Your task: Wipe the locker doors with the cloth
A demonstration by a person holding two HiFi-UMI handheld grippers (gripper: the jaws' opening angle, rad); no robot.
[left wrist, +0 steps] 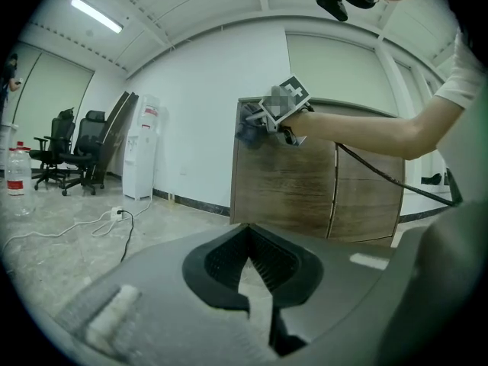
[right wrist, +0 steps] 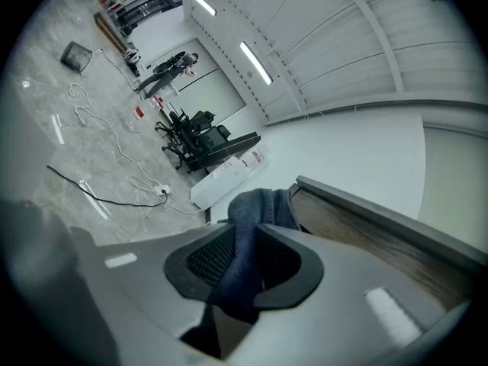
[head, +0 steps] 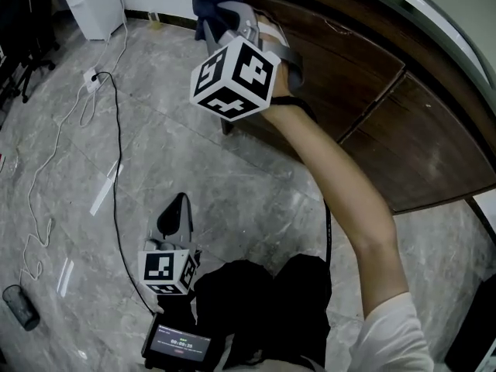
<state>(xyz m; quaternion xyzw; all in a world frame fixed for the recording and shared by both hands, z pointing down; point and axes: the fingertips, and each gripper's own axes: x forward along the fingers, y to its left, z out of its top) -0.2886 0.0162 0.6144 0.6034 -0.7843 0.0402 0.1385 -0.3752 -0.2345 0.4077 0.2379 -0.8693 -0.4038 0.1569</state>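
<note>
My right gripper [head: 225,18] is raised to the top left corner of the brown wooden locker door [head: 349,76]. It is shut on a dark blue cloth [head: 211,5], which bunches out past the jaws against the door's upper edge. In the right gripper view the cloth [right wrist: 255,212] fills the gap between the jaws of the right gripper [right wrist: 245,231], next to the locker's top edge [right wrist: 358,219]. My left gripper [head: 173,214] hangs low over the floor, shut and with nothing in it. The left gripper view shows the locker [left wrist: 290,197] ahead, with the cloth [left wrist: 248,132] on it.
A second locker door [head: 442,146] adjoins to the right. A black cable [head: 115,169] and a power strip [head: 91,78] lie on the marble floor. A white water dispenser [left wrist: 137,158] and office chairs [left wrist: 72,151] stand at the left. A small screen [head: 180,339] sits near my body.
</note>
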